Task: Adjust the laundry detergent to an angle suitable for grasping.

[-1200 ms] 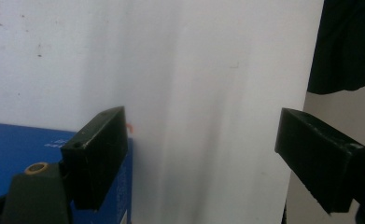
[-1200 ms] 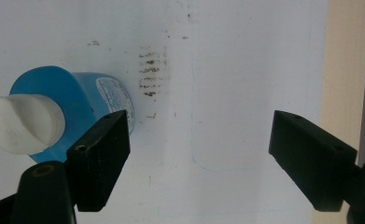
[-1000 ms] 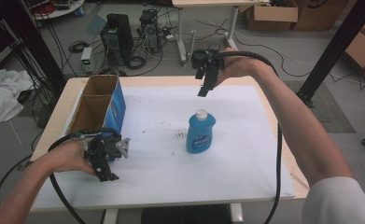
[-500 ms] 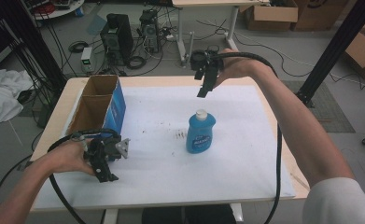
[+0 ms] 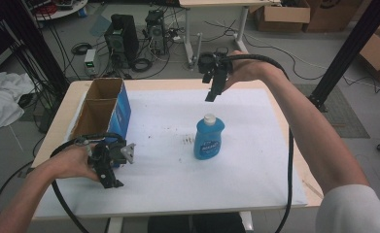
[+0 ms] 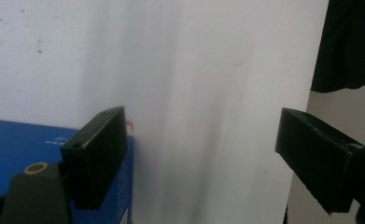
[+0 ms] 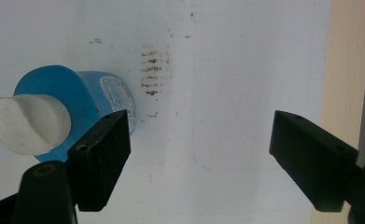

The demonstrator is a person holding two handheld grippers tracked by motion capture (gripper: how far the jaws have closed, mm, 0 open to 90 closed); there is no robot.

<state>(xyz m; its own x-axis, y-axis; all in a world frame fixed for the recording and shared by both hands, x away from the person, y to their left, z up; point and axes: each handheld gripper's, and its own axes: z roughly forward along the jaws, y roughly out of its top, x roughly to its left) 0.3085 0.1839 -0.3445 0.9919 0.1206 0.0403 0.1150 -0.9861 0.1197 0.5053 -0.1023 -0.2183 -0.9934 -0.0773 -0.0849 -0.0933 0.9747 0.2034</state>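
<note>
Bottle: blue bottle [image 5: 209, 138] with a white cap stands upright near the middle of the white table [image 5: 255, 165], apart from both grippers; in the right gripper view [image 7: 73, 107] it is seen from above, beside the left jaw.
Right gripper: right gripper [image 5: 210, 95] hangs in the air over the far part of the table, above and beyond the bottle, pointing down; in its own view [image 7: 201, 158] the jaws stand spread wide with only bare table between them.
Left gripper: left gripper [image 5: 111, 182] sits low at the near left of the table, just in front of the box; its jaws [image 6: 203, 161] are spread, nothing between them.
Box: open cardboard box [image 5: 102, 107] with a blue side stands at the table's left edge, well apart from the bottle.
Marks: dark smudges [image 5: 188, 141] lie on the table just left of the bottle.
</note>
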